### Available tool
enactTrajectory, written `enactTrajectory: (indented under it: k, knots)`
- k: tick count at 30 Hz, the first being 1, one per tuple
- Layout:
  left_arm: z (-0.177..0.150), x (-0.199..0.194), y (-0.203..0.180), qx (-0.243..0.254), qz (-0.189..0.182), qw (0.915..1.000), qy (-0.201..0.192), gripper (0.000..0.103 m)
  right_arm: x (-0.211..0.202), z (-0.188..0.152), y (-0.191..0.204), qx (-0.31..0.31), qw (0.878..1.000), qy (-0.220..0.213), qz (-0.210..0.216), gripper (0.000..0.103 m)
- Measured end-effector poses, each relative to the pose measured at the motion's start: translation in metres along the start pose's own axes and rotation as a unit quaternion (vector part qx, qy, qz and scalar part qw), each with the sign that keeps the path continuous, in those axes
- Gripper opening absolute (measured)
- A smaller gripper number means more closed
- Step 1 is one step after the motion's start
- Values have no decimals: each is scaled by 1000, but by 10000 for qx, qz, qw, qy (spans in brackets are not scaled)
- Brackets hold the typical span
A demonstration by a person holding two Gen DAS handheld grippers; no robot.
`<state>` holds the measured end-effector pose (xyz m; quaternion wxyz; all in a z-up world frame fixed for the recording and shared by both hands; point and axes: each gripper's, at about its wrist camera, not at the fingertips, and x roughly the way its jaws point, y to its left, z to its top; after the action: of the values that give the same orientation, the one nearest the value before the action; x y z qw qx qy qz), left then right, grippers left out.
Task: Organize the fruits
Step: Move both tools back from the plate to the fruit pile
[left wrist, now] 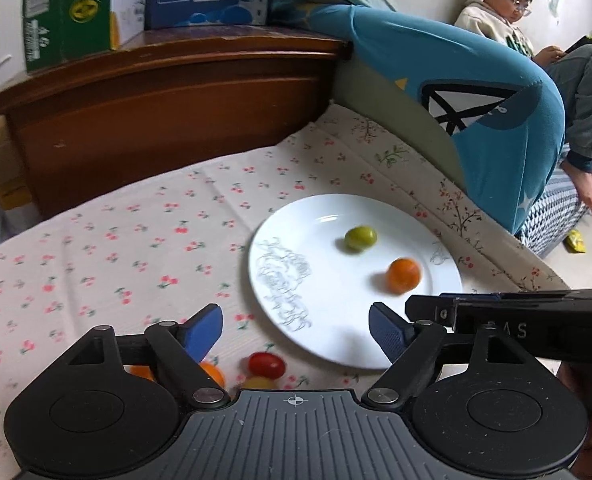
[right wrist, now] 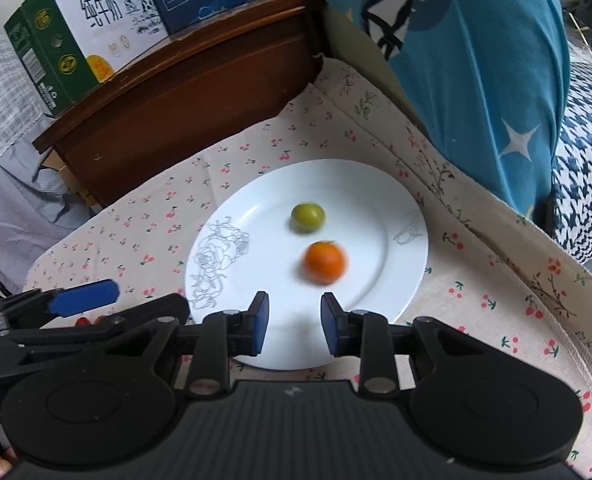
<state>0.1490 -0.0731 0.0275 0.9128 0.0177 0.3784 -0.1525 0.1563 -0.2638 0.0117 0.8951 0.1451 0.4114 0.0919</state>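
Two fruits already on the plate (left wrist: pixel 288 240): green one (left wrist: pixel 360 238) further back, orange one (left wrist: pixel 403 275) nearer, blurred, likely rolling.

Left tool (left wrist: pixel 296 332): jaws spread wide, nothing between them, pads clear of everything.

Nearest to it, just below and between its fingers, loose fruit on the cloth-covered surface (left wrist: pixel 96 248): red tomato (left wrist: pixel 266 364), a yellow one (left wrist: pixel 260 381) touching it, two orange pieces (left wrist: pixel 212 372) half hidden behind the left finger linkage. Roundish, no clear long axis.

So the next pick lies toward the camera from the left tool's tips; judgement: it must pull back and dip. Left tool is nearer that pile.

Right tool (right wrist: pixel 294 320): jaws narrowly parted, empty, hovering over the plate's near rim, orange fruit just ahead, green beyond.
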Motion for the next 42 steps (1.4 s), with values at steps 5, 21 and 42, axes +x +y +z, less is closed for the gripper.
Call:
enactTrajectory:
  k: [5,21,42]
  knots:
    - [-5,-17,6,-28,183,9998,7,84,-7,-5,6,19,9999,-43,100,34]
    - [-30,-67,60,-698,697,9951,-92,87,-25,-19,26,-73,9987,-100,491,34]
    - [-88,-83,53,-633,557,9959,325,87,-28,-53,49,-459,9954,209,813,34]
